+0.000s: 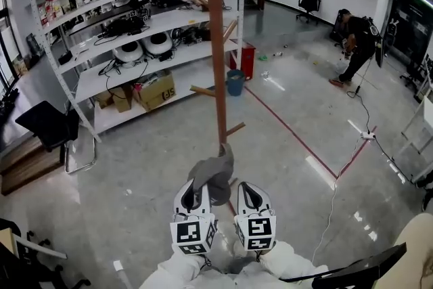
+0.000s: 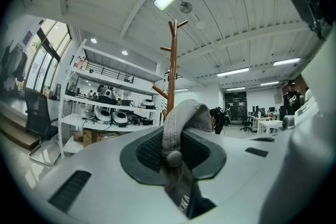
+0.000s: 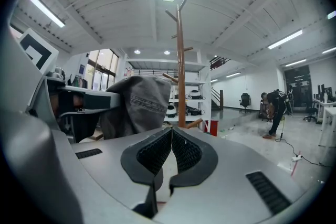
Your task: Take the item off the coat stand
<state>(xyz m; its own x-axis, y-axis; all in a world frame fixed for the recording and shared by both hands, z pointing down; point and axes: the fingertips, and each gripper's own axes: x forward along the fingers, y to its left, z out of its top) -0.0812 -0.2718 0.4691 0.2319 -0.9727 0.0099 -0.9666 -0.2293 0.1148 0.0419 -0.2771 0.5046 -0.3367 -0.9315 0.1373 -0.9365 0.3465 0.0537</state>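
**Operator:** Which step is in hand?

**Technician:** The removal step is nearing its end, by my reading. The left gripper (image 2: 173,134) is clamping its fingers (image 2: 152,152) on a grey cap (image 2: 182,113). A fold of the cloth is sitting between the pads, and the rest is bulging past the fingertips and hanging below them. The coat stand (image 2: 172,71) is standing well beyond the fingertips. No peg is touching the cap in any view, so the cap is looking free of the stand.

**Operator:** What is the right gripper (image 3: 171,131) doing?

**Technician:** Its fingers are pressing together with nothing between them. The cap is hanging just left of its fingertips, and the stand is rising straight ahead of them.

**Operator:** What is the next move calling for?

**Technician:** As a judgement only: the left clamp is needing to hold firm while the cap is being drawn further from the stand. The loose cloth below the fingers is needing to stay clear of the low pegs ahead. The right gripper is being left free to support the hanging part if it is slipping.
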